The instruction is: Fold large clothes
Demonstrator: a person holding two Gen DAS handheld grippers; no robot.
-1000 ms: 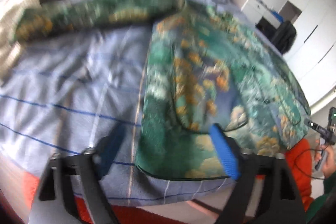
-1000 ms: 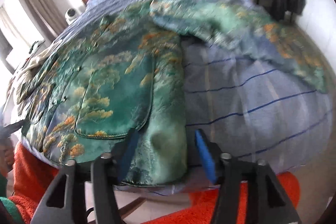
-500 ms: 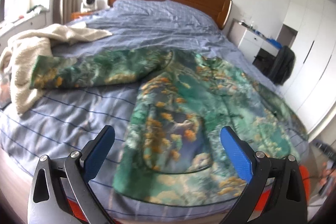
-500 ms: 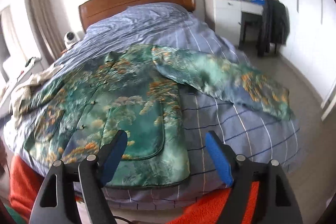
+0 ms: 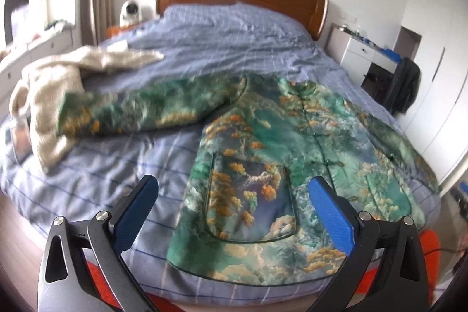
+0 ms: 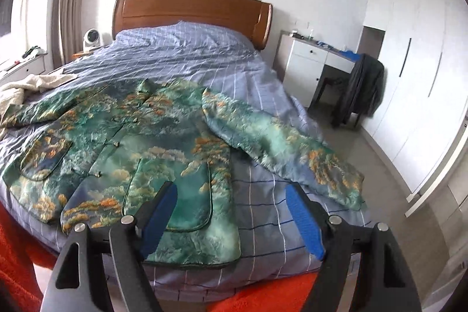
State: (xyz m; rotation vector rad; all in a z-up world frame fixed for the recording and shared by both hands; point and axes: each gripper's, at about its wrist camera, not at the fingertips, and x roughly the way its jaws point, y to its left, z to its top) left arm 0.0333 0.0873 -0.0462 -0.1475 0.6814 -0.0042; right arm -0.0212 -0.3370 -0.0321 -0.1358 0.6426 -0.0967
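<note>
The bed (image 6: 263, 69) carries the green jacket (image 6: 152, 142) flat, front up, hem at the foot edge, both sleeves spread toward the side edges; I judge no fold made yet. A cream blanket (image 5: 49, 95) touches one cuff near the bed's side edge and may obstruct. My left tongs (image 5: 234, 203) and right tongs (image 6: 231, 209) have just been opening and gape empty.

bed (image 6: 204, 54) | headboard (image 6: 190, 10) | cream blanket (image 5: 52, 84) | white desk (image 6: 316, 54) | wardrobe (image 6: 415, 54)
</note>
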